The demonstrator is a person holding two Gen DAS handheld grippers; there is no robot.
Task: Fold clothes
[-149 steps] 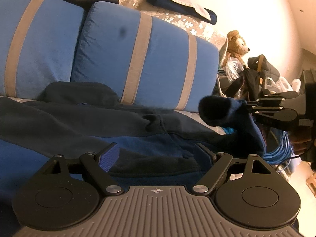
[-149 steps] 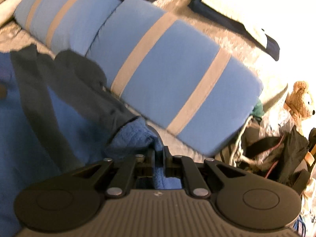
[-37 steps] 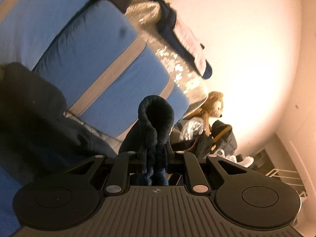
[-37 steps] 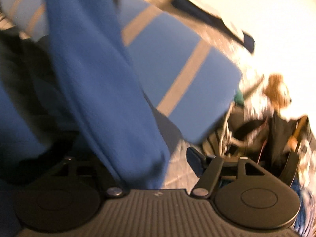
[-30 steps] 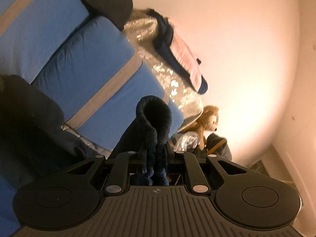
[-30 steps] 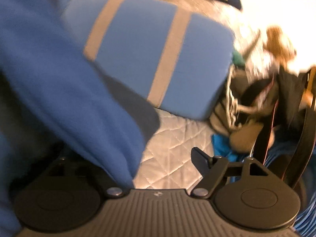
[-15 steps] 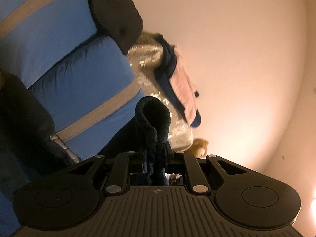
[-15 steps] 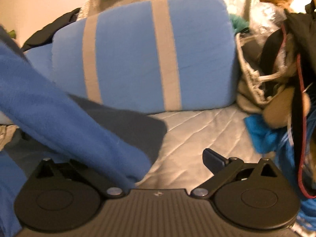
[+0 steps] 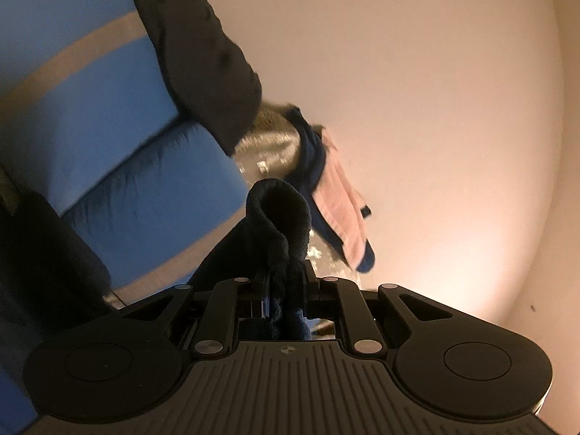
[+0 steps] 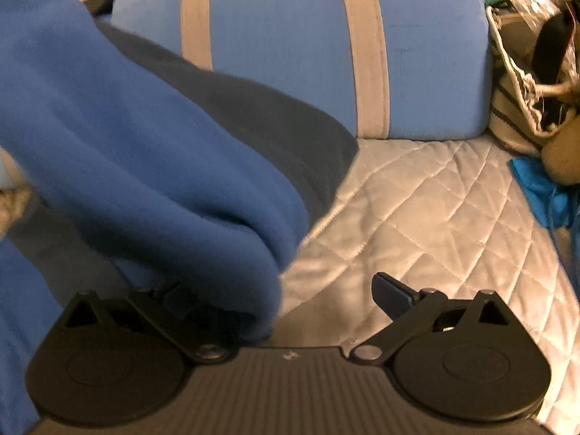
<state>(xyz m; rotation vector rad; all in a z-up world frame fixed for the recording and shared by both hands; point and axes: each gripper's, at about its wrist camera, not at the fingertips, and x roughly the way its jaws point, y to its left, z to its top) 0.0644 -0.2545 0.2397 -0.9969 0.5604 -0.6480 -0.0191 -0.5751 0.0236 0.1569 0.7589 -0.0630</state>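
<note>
A blue and dark fleece garment (image 10: pixel 145 152) hangs in front of the right wrist camera, its folded lower edge draped over the left finger. My right gripper (image 10: pixel 286 293) stands wide open; the right fingertip (image 10: pixel 393 295) is bare above the quilted bed cover (image 10: pixel 435 217). In the left wrist view my left gripper (image 9: pixel 286 286) is shut on a dark cuff of the fleece garment (image 9: pixel 279 217), which bulges up above the jaws. The gripper points nearly level toward the wall.
Blue cushions with beige stripes (image 10: pixel 301 43) stand against the wall (image 9: pixel 435 108). A dark garment (image 9: pixel 199 65) lies over one cushion; a pink and navy cloth (image 9: pixel 337 214) hangs further back. Bags and clutter (image 10: pixel 525 90) crowd the bed's right side.
The right gripper let go of the fleece, opened wide and tilted down toward the quilt. The left gripper rose and tipped up with the cuff still pinched.
</note>
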